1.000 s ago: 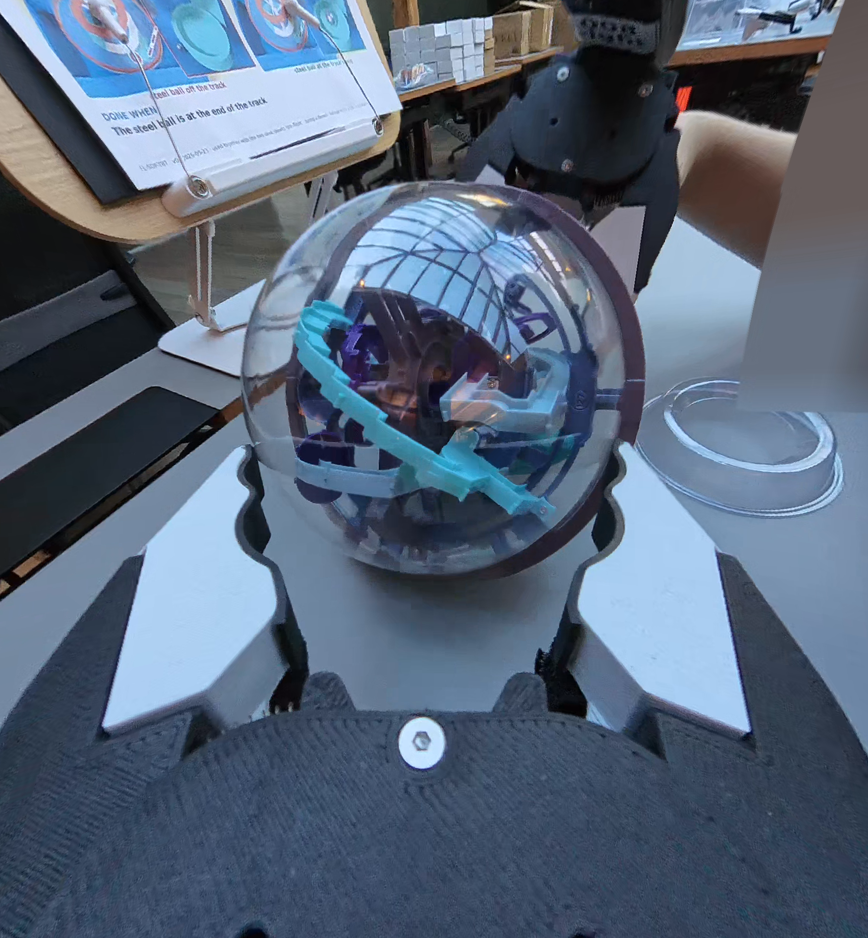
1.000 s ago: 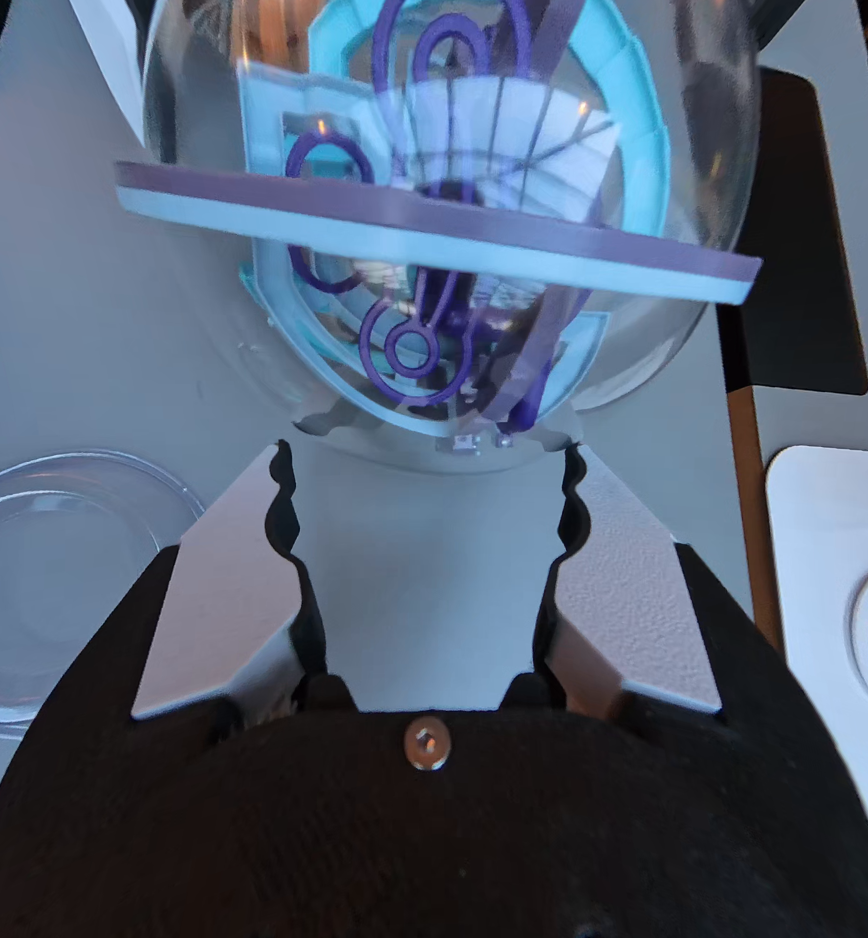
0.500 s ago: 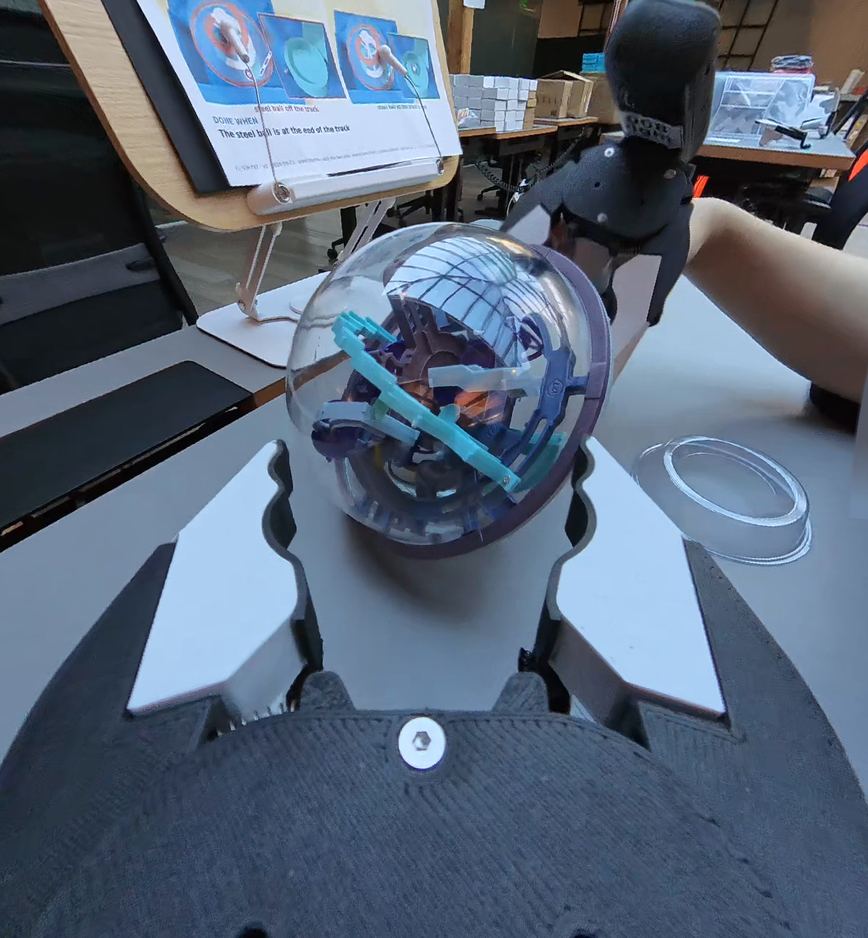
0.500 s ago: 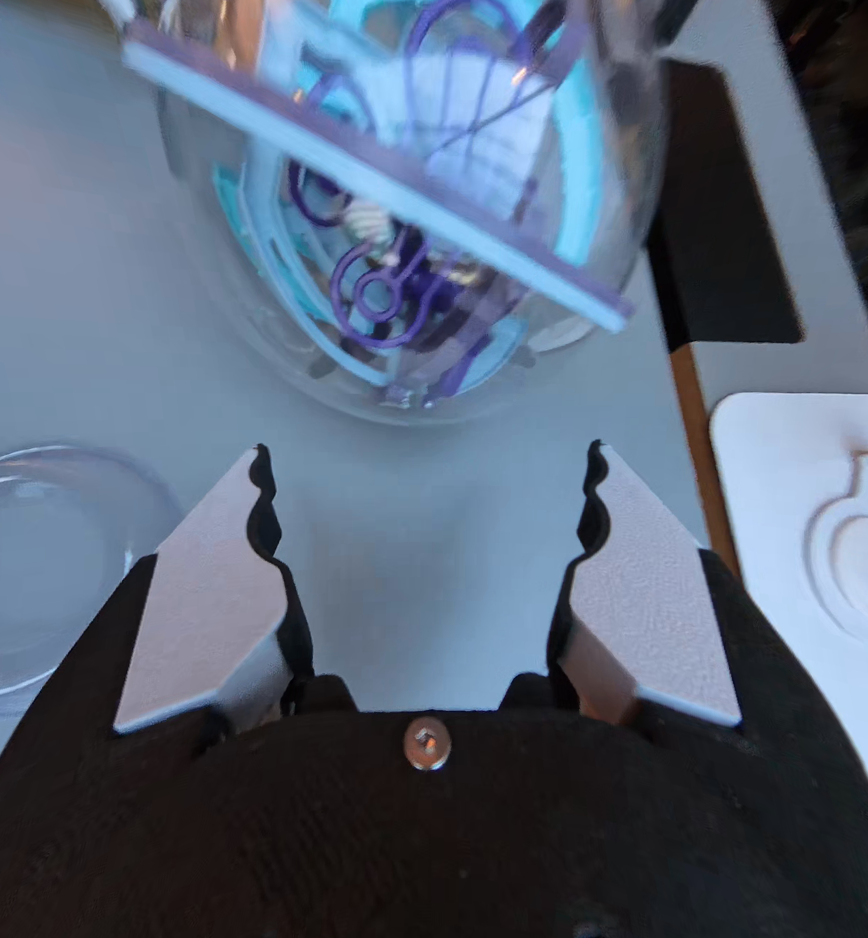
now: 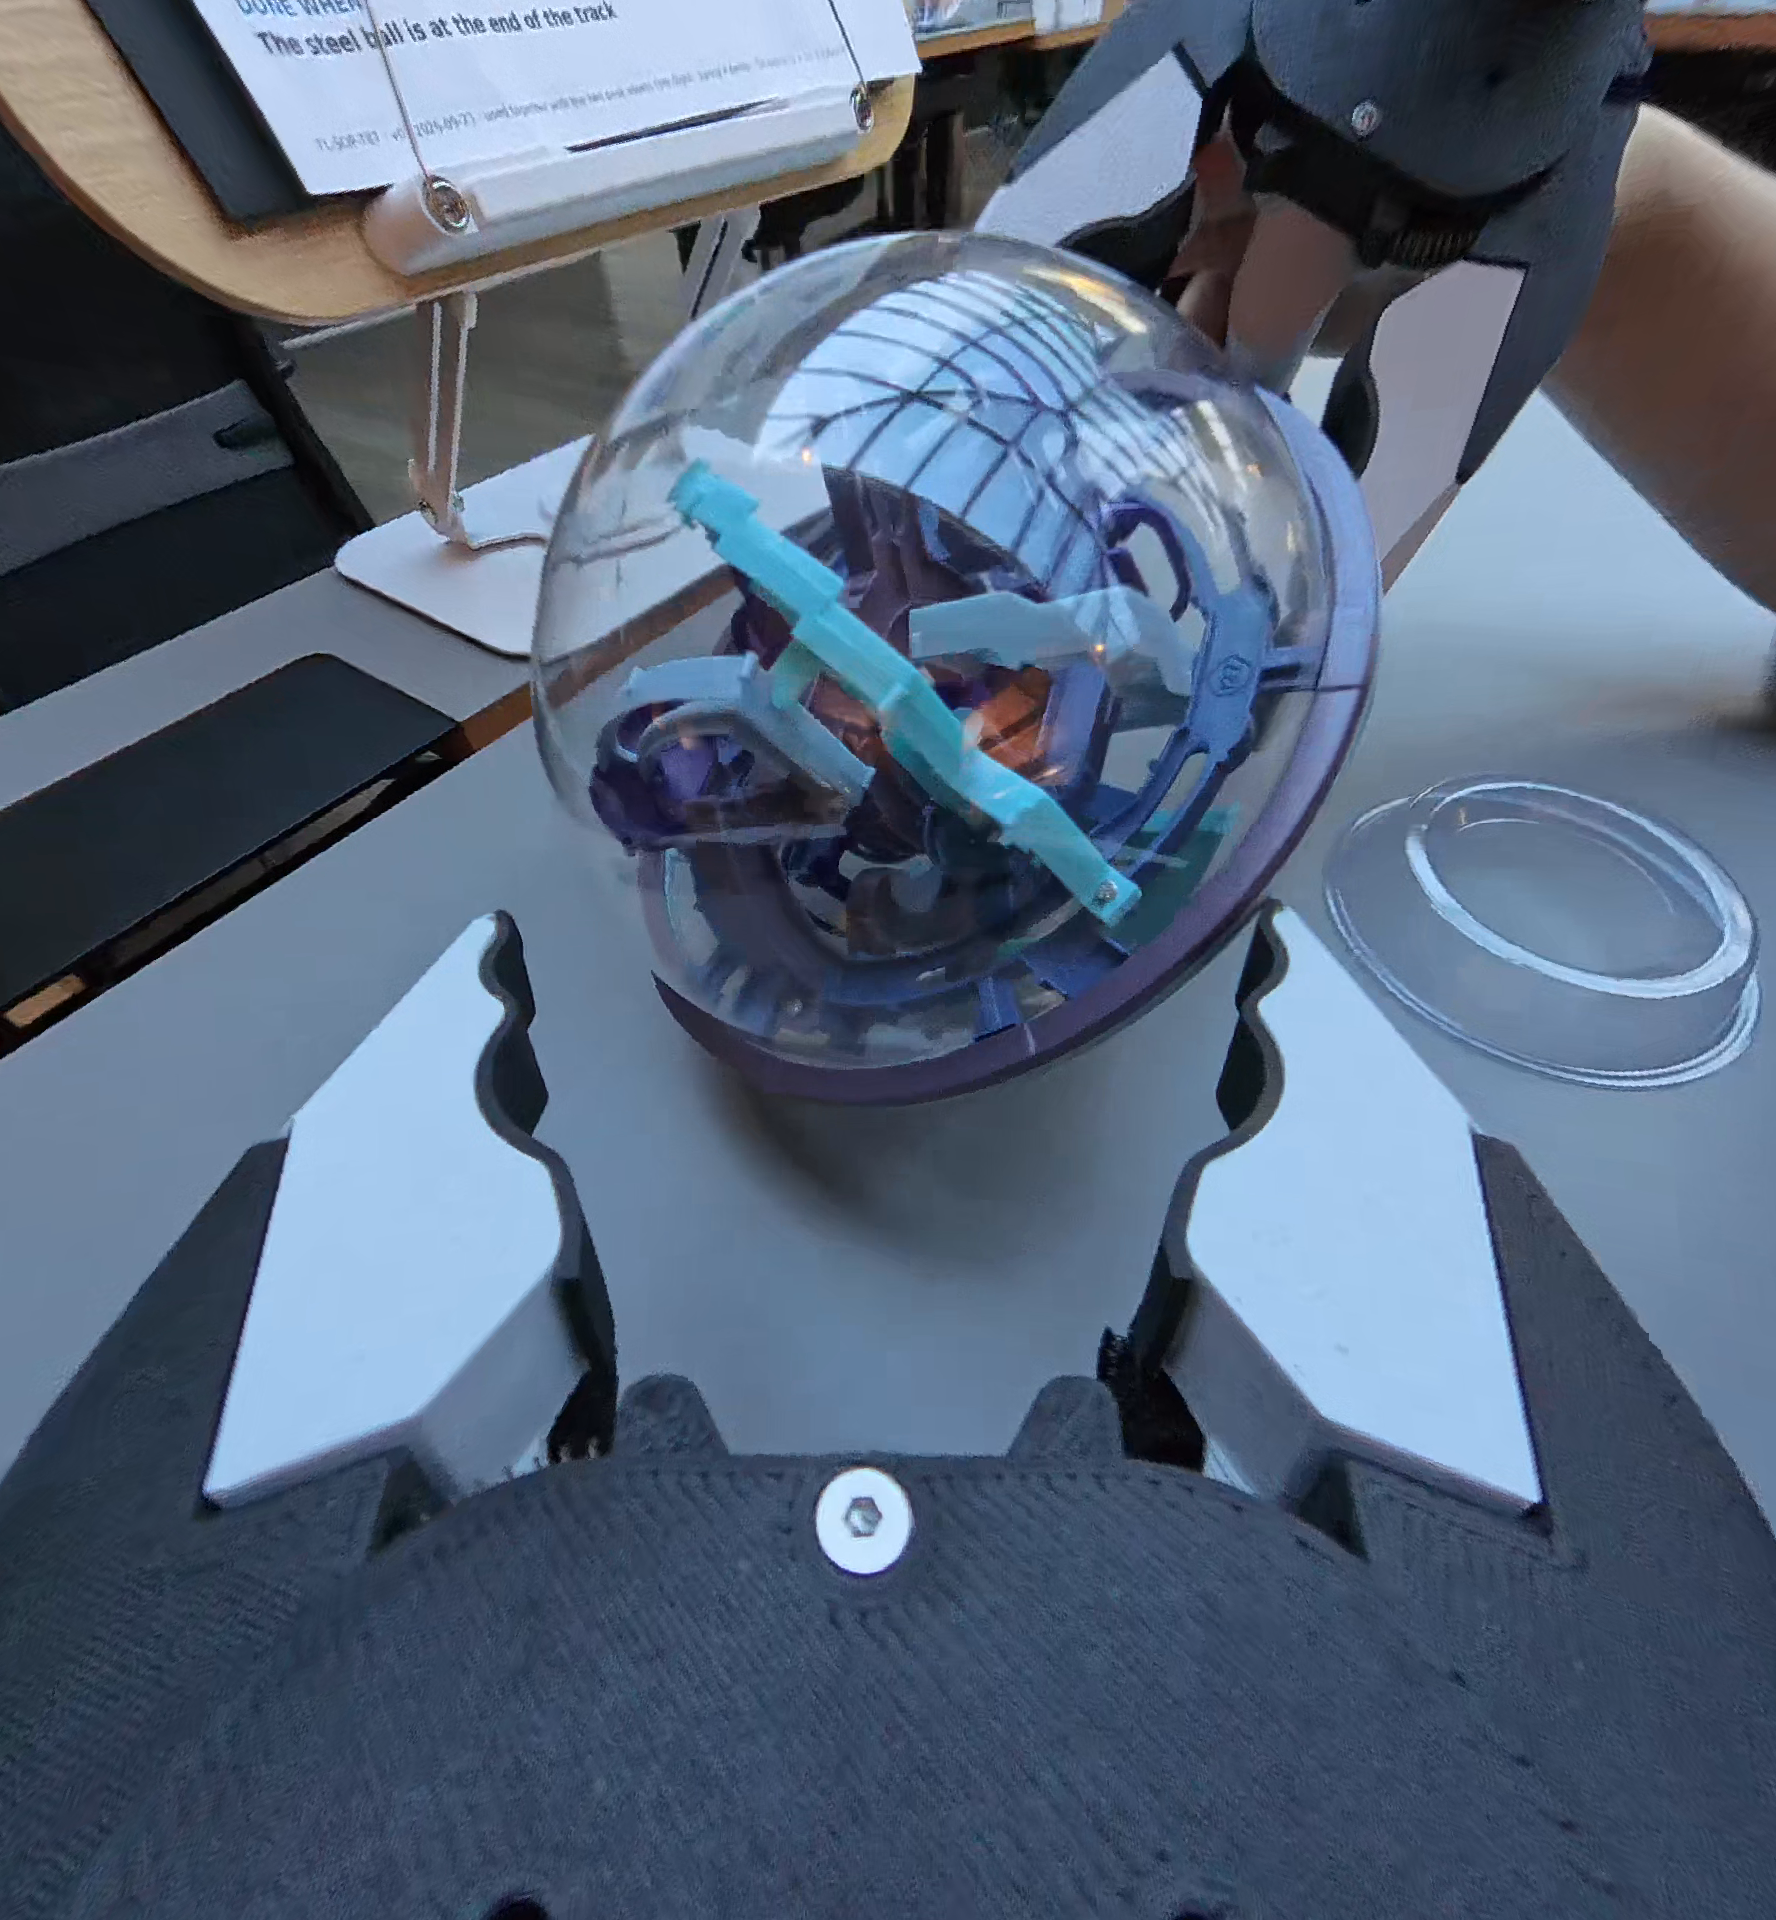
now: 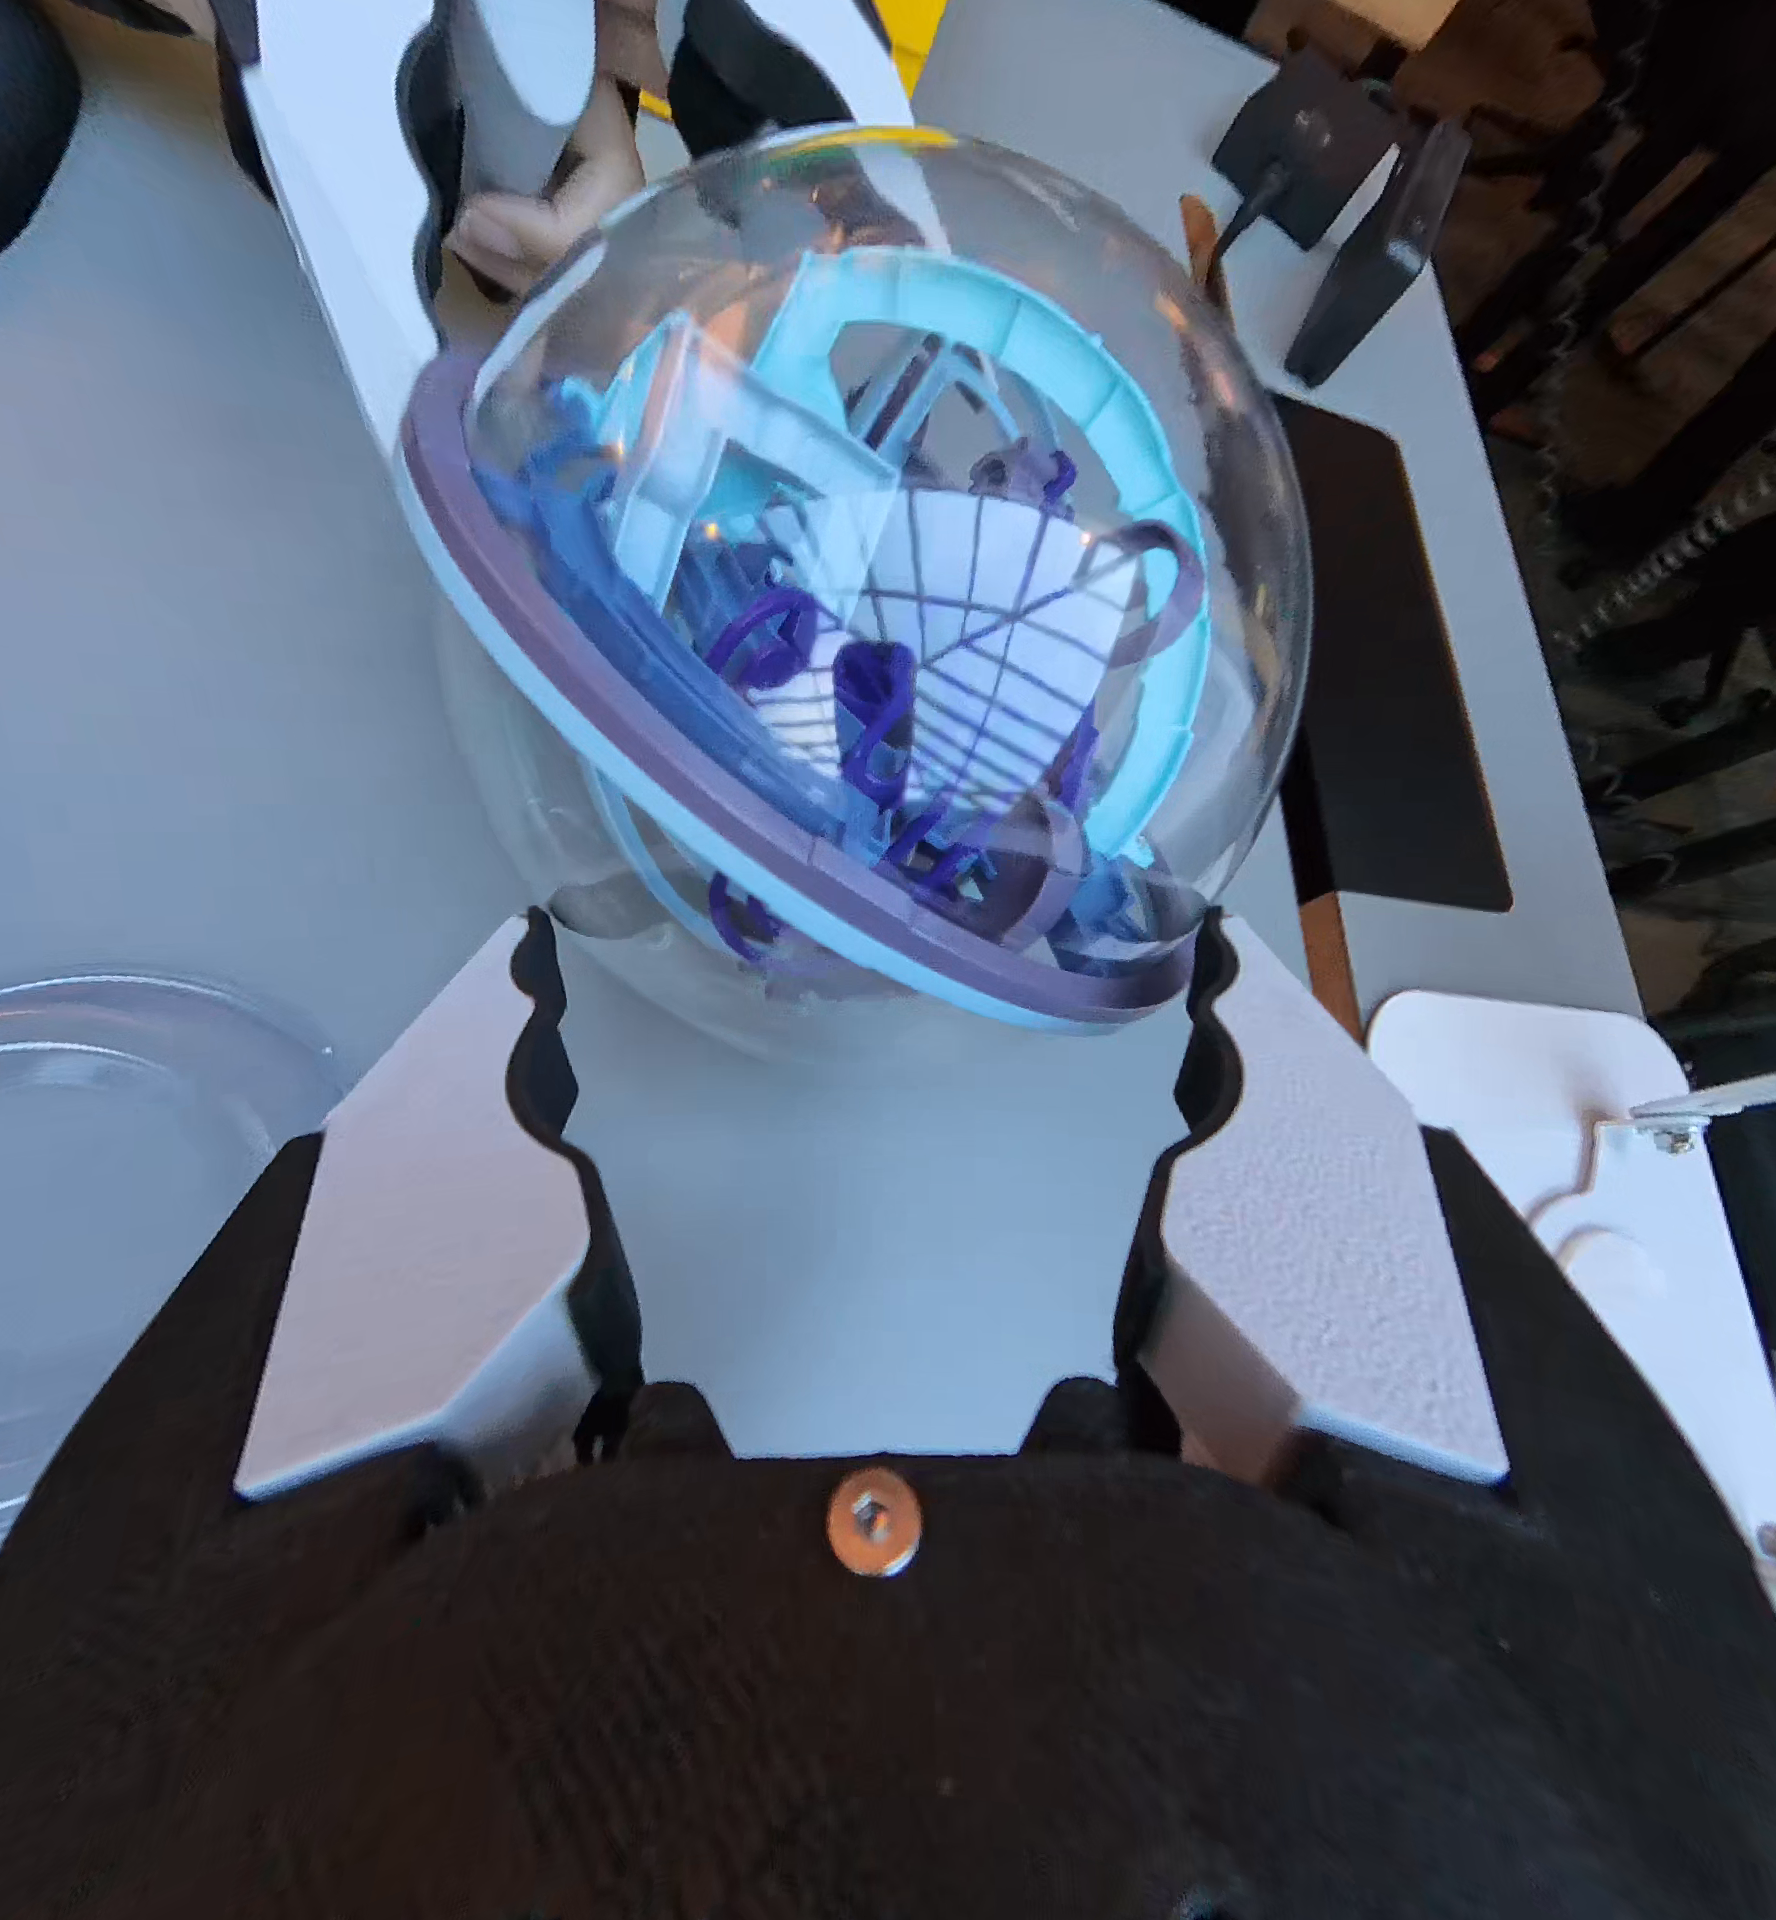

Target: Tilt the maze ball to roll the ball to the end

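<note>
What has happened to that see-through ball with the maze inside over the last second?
The maze ball has tipped over: its purple rim band, level a second ago in the right wrist view, now slants steeply. Both grippers backed off half a second ago and have closed in again, the left gripper and right gripper open at its sides. The clear ring stand and the document stand stayed put on the table.
</note>
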Action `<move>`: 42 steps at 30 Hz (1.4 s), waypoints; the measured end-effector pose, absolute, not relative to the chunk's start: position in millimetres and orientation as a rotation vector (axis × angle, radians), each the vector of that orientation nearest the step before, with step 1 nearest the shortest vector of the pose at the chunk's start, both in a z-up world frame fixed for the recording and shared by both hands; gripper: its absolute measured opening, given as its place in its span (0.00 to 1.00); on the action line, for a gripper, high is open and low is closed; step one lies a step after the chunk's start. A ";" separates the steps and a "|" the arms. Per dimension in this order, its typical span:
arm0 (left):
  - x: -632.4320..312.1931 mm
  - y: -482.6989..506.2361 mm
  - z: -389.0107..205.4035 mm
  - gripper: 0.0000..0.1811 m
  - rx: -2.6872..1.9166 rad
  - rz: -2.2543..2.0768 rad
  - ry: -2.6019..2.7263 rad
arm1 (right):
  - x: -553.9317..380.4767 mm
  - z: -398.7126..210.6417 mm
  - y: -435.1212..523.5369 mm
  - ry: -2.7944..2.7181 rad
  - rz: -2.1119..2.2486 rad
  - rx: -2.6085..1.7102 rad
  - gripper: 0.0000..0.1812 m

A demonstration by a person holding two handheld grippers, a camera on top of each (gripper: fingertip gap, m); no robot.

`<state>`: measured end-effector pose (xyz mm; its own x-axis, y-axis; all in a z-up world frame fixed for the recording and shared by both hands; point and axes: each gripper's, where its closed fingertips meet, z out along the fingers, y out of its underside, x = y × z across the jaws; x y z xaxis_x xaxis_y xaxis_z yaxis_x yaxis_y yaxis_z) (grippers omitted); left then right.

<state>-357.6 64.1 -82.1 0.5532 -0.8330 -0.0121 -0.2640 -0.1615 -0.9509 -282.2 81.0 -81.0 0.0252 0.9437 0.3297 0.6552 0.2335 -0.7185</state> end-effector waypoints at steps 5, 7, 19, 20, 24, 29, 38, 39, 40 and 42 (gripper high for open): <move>-375.4 70.9 -78.3 0.69 -1.700 -0.757 0.859 | -278.2 -83.1 80.2 -1.734 0.408 -1.518 0.64; -380.7 72.8 -79.6 0.67 -1.710 -0.797 0.836 | -278.0 -81.6 79.2 -1.733 0.417 -1.520 0.63; -376.1 73.5 -105.2 0.64 -1.772 -0.667 0.939 | -273.8 -61.5 78.3 -1.683 0.450 -1.493 0.51; -378.0 75.4 -103.3 0.63 -1.771 -0.668 0.920 | -271.5 -63.2 78.9 -1.691 0.437 -1.504 0.51; -395.2 88.2 -92.7 0.60 -1.765 -0.654 0.805 | -263.3 -65.3 78.8 -1.704 0.440 -1.548 0.49; -428.7 112.1 -80.3 0.53 -1.776 -0.555 0.573 | -264.6 -58.1 57.1 -1.747 0.606 -1.529 0.42; -419.6 103.1 -63.4 0.55 -1.703 -0.733 0.554 | -277.4 -55.1 82.1 -1.595 0.576 -1.518 0.63; -414.9 100.6 -66.7 0.56 -1.713 -0.759 0.578 | -280.1 -59.4 84.4 -1.591 0.563 -1.523 0.66; -409.8 97.7 -70.5 0.57 -1.724 -0.778 0.607 | -282.6 -64.2 86.4 -1.591 0.546 -1.528 0.68; -398.6 91.2 -76.8 0.59 -1.732 -0.794 0.675 | -286.1 -72.2 92.2 -1.583 0.500 -1.533 0.70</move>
